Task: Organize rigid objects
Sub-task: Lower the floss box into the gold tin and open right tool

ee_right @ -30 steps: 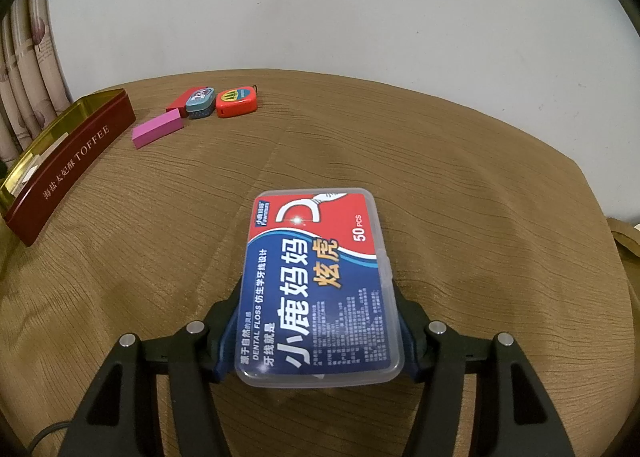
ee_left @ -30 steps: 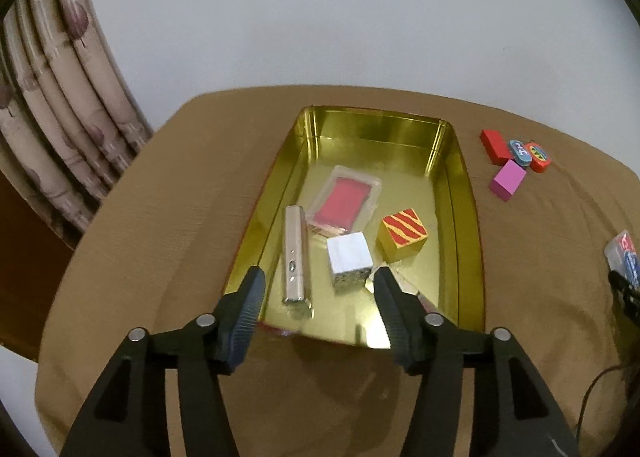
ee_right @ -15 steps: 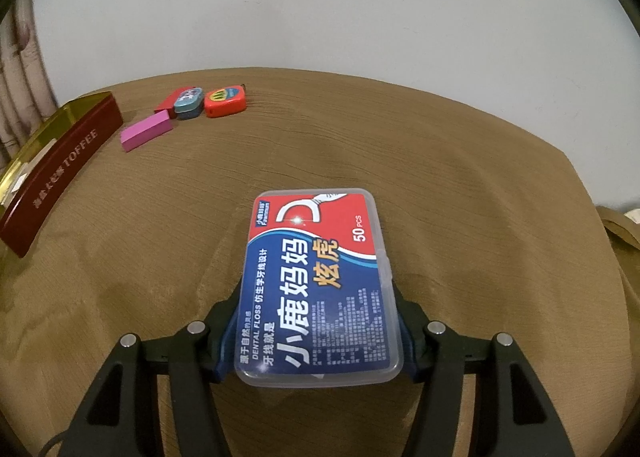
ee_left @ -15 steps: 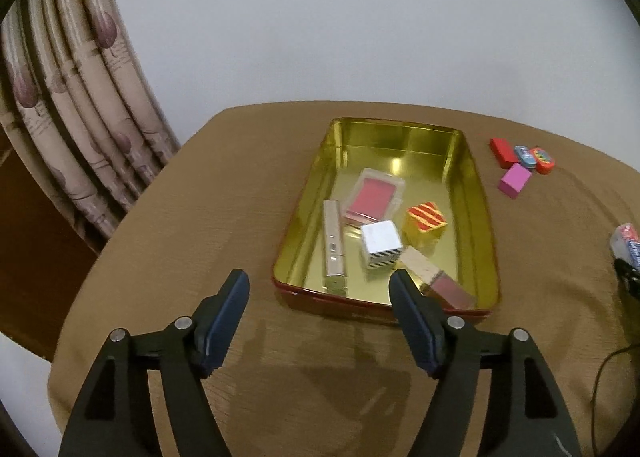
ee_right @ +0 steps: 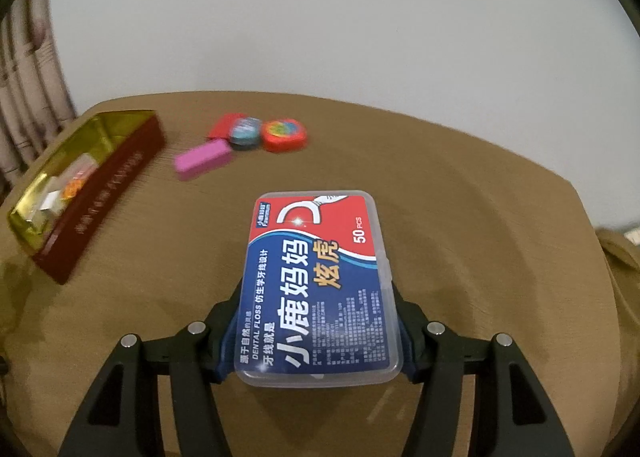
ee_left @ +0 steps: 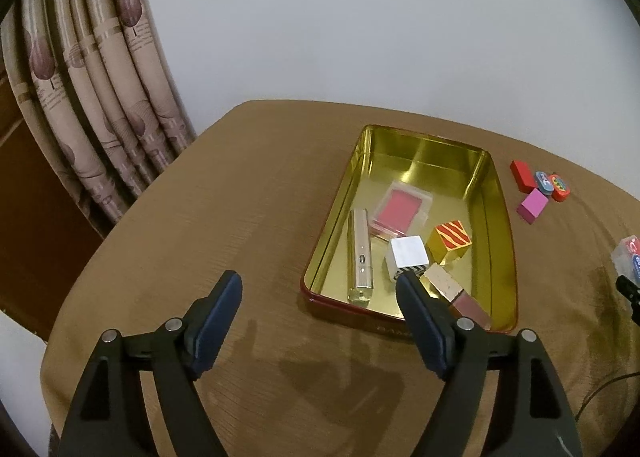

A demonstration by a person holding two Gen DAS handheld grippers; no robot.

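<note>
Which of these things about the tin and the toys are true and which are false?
1. The right gripper holds a dental floss box. True.
2. The left gripper holds the striped cube. False: its jaws are open and empty, and the cube lies in the gold tin.
3. The pink block is inside the tin. False: it lies on the table, outside it.
4. A silver tube lies in the tin. True.
5. The tin has a lid on. False: it is open on top.
</note>
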